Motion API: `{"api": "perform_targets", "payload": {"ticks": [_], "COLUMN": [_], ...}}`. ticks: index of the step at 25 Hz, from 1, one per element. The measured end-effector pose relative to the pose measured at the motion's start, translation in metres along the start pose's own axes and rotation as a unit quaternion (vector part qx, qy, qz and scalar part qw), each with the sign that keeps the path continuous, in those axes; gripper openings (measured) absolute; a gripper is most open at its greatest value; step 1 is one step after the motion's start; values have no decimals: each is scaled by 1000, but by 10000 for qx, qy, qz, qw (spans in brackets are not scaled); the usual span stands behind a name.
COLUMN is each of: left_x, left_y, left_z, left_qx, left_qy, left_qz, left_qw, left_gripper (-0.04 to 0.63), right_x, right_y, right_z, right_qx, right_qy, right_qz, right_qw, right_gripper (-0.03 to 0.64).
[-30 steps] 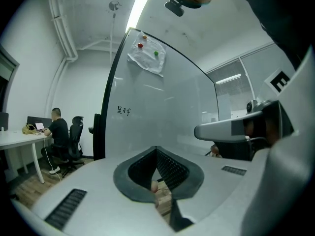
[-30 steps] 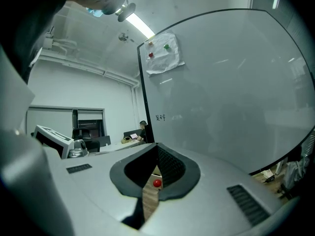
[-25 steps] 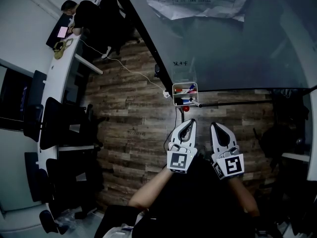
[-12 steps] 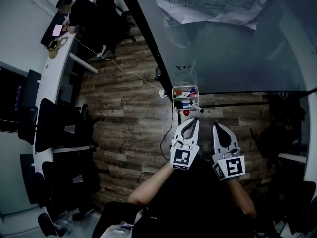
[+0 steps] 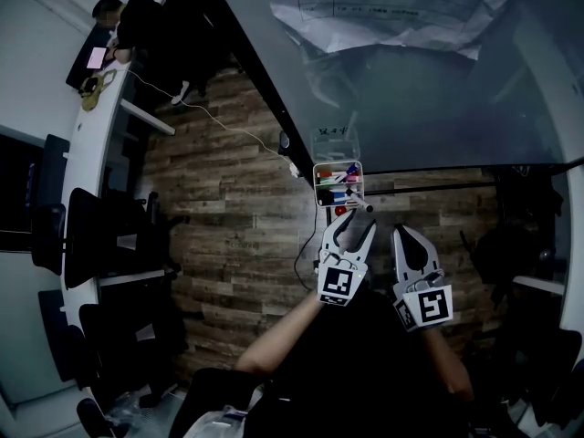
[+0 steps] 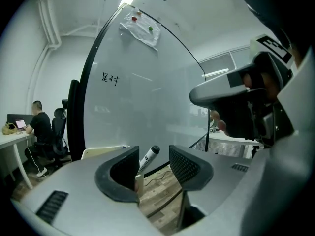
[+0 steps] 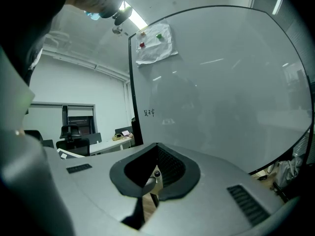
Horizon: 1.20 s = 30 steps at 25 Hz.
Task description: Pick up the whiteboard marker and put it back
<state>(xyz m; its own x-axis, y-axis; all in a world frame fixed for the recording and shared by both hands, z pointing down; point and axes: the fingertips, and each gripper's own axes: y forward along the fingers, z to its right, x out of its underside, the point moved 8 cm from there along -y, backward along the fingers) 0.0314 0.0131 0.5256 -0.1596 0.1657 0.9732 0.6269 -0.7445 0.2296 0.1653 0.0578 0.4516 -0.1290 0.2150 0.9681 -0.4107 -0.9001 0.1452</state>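
Opening just now, the left gripper stands with jaws spread around the whiteboard marker, its lower end hidden behind one jaw, at the tray; the right gripper has its jaws pressed together.

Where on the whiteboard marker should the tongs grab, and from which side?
Take the marker by its white barrel, just below the dark cap. It leans tilted, cap end up, out of the tray, so come level from the front, straddling the barrel. The left tongs have just been opening; the marker shows in their gap, ungripped.
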Motion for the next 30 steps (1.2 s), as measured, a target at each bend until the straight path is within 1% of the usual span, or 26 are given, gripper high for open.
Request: {"api": "perform_targets", "payload": {"ticks": [6, 12, 15, 18, 20, 23, 25, 30], "left_x": [9, 14, 14, 15, 15, 15, 15, 14], "left_y": [13, 25, 30, 32, 33, 32, 31, 30], "left_z": [-4, -8, -10, -13, -15, -16, -17, -21], "left_qx": [23, -77, -94, -128, -150, -198, -235, -303], "left_qy": [27, 266, 291, 318, 308, 271, 237, 179], "left_qz": [-173, -454, -490, -526, -524, -507, -488, -462], "left_qw": [9998, 9986, 9983, 9980, 9980, 9981, 9983, 9983], "left_gripper": [186, 187, 187, 184, 184, 164, 135, 118], "right_x": [1, -1, -1, 1, -4, -2, -1, -5], "right_y": [6, 15, 19, 21, 25, 27, 27, 30], "right_z": [6, 12, 14, 17, 16, 17, 18, 15], "right_qx": [52, 92, 137, 160, 150, 94, 78, 97], "right_qy": [33, 30, 120, 24, 51, 3, -50, 1], "right_qz": [-100, -116, -120, -206, -129, -157, -196, -97], "right_qw": [9999, 9999, 9998, 9997, 9998, 9998, 9998, 9999], "right_gripper": [14, 14, 14, 14, 14, 14, 14, 14]}}
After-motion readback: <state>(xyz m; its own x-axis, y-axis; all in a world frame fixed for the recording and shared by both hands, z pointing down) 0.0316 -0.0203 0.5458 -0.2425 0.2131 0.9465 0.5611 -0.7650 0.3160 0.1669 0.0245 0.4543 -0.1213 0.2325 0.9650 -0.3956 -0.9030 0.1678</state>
